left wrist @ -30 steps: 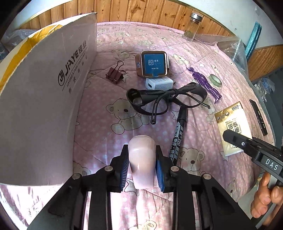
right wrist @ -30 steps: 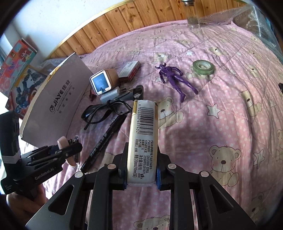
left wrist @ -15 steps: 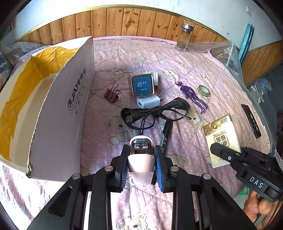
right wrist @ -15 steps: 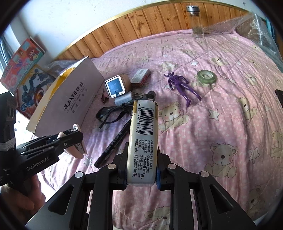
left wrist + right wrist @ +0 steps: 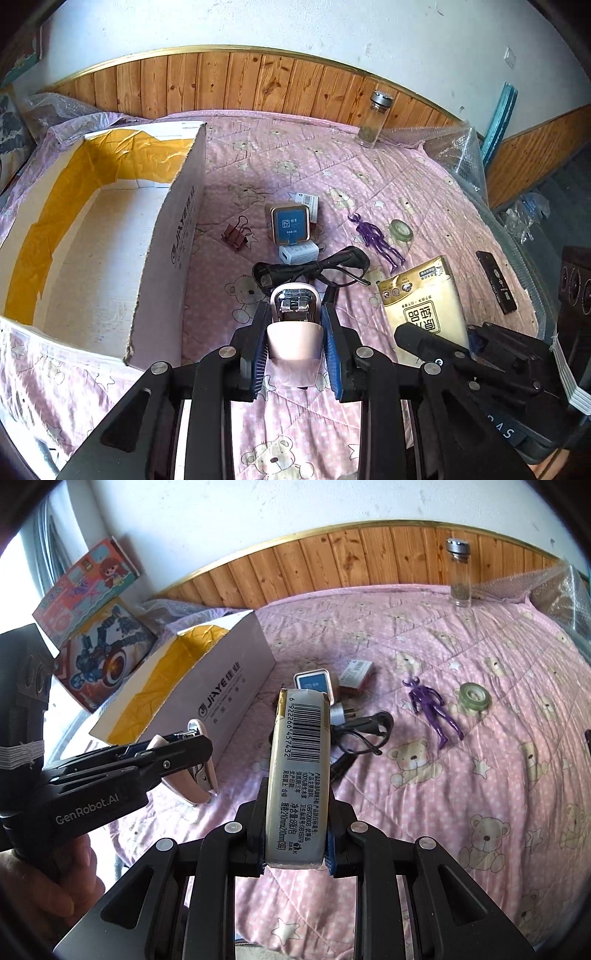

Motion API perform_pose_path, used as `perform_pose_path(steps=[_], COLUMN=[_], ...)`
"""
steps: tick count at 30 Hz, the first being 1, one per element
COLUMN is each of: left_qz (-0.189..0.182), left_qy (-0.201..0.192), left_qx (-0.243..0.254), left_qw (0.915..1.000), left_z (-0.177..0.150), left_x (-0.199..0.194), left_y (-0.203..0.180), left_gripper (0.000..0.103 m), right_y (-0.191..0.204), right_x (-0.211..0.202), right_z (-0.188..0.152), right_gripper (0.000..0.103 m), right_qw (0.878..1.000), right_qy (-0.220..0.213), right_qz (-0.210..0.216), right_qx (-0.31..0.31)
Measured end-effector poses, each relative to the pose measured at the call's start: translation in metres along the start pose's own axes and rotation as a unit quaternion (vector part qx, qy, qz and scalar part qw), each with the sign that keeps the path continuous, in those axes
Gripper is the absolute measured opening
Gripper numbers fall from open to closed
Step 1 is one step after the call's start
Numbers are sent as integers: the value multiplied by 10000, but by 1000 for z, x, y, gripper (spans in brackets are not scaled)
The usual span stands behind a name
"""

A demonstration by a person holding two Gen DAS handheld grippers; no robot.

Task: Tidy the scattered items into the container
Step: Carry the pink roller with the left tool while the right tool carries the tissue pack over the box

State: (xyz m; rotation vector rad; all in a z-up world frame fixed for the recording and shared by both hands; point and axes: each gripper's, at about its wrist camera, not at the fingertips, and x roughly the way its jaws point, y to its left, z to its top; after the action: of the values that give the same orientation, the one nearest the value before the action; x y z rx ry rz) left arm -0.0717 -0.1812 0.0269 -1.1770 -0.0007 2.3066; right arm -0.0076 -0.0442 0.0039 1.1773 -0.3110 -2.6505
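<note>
1. The left hand-held gripper (image 5: 294, 334) is clamped on a pink stapler (image 5: 293, 325), raised above the bed; the stapler's curved shell sits between flat blue pads (image 5: 260, 341), so it could pivot or slide out on the way over.
2. The right hand-held gripper (image 5: 295, 834) is closed on a tissue pack (image 5: 297, 775), gripped at its near end with most of its length standing free. The soft pack could sag or work loose if swung quickly.
3. The cardboard box (image 5: 173, 236), open-topped and lined with yellow tape, sits on the left of the bed and looks empty in the part that shows. Its near right wall stands tall and ragged-edged; a low approach could catch the stapler on that rim or shove the light box along the quilt.
4. Both hand-held grippers are close together, left one just beside the right in the right wrist view, so they could knock each other heading for the same opening.
5. Still scattered to the right of the box: a binder clip (image 5: 233, 236), a small square clock (image 5: 290, 224), a white charger (image 5: 298, 254), black glasses (image 5: 314, 269), a purple figure (image 5: 376, 240), a tape roll (image 5: 402, 230) and a second tissue pack (image 5: 424, 295).
6. The surface is a bed under a pink quilt (image 5: 295, 158) printed with bears and stars, soft and uneven, so items set down may tip. Wooden panelling (image 5: 258, 81) runs below a white wall at the far side, with a glass jar (image 5: 373, 120) standing near it; toy boxes (image 5: 92, 627) lean at the far left.
</note>
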Motion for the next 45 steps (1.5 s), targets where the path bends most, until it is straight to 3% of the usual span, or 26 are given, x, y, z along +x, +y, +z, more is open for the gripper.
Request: perform_pose_path(steps=[21,45], left_qz=[-452,-237], left_qy=[-481,-963], left_qx=[-320,-629], left_qw=[9973,9931], left_z=[5,16], left_x=[-46,-89], left_y=[17,59], left_gripper=[28,28], right_y=[40,116], right_x=[-22,-35], right_z=[14,52], right_gripper=[24,24], right_qw=[9990,9913], right_qy=[-193,-443], right_qz=[-37,362], right_qx=[-404,-1189])
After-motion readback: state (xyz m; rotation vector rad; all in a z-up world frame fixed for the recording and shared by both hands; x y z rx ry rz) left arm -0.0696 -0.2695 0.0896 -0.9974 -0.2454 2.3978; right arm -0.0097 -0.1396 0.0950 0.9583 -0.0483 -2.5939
